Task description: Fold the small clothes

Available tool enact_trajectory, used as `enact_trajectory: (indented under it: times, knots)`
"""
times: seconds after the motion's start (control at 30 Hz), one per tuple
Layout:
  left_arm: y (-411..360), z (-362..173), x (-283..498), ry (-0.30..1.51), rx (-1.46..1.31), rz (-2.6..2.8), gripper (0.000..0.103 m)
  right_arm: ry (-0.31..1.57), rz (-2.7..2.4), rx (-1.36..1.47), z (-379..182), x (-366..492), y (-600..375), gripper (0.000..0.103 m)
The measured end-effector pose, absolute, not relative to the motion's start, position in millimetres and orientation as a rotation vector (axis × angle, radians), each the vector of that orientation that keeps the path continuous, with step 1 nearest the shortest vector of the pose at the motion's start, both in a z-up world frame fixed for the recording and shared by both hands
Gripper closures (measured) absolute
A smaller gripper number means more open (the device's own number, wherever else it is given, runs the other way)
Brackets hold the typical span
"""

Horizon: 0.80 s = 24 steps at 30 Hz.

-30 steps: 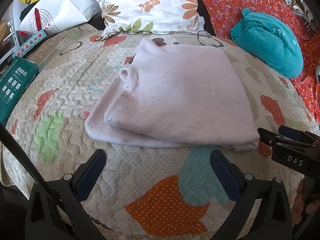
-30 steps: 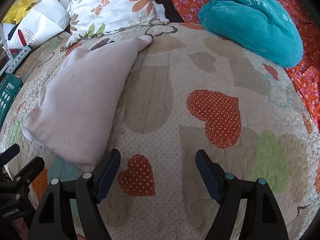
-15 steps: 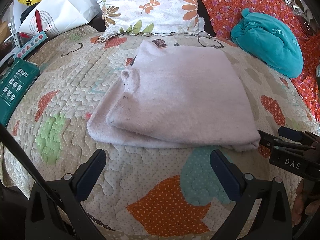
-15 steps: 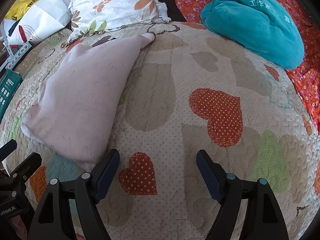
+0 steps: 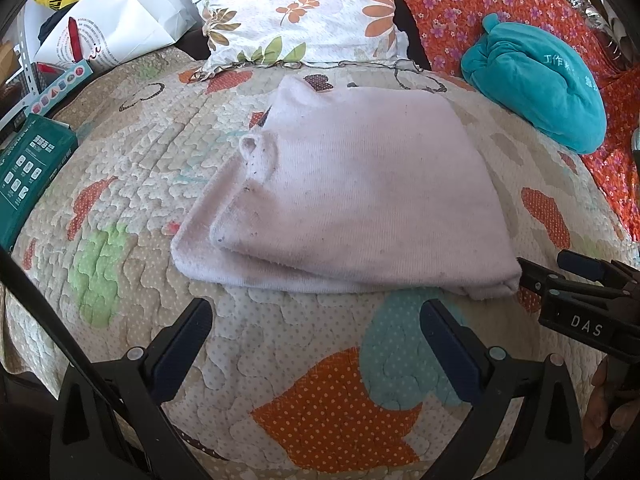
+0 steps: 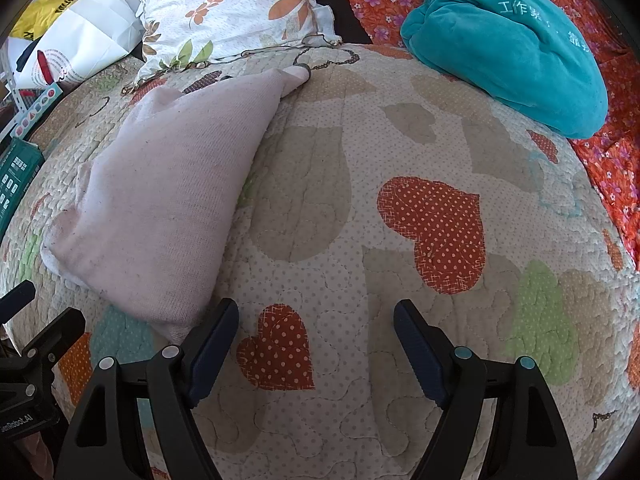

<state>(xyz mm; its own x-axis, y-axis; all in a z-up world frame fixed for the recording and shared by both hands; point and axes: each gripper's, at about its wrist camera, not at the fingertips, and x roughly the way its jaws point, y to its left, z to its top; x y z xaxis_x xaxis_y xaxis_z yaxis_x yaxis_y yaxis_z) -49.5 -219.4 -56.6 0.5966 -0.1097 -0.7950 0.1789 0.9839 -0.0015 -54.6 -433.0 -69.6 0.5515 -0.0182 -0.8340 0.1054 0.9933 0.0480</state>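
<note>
Folded pale pink knit garment lay ahead of left gripper, long axis crosswise; right gripper beside near-right corner; both spread wide, empty.

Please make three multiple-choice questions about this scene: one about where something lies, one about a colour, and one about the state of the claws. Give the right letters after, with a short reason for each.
1. Where does the folded pink garment lie?
A. on the quilt
B. on top of the flowered pillow
C. inside the white bag

2. What colour is the plush bundle at the far right of the bed?
A. yellow
B. teal
C. black

3. How do the two claws stand?
A. both shut on the garment
B. left open, right shut on the quilt
C. both open, holding nothing

Answers:
1. A: the garment rests flat on the heart-patterned quilt, in front of the flowered pillow.
2. B: the bundle is teal against the orange flowered cloth.
3. C: the left claw and the right claw each show a wide gap with only quilt between the fingers.
</note>
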Motion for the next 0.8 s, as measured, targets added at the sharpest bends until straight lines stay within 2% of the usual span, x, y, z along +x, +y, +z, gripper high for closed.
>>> enact_trajectory:
  times: [0.8]
  knots:
    - [-217.1, -59.6, -46.9, 0.935, 0.080, -0.175, 0.000, 0.984, -0.079, 0.099, -69.6, -54.5, -435.6, 0.018]
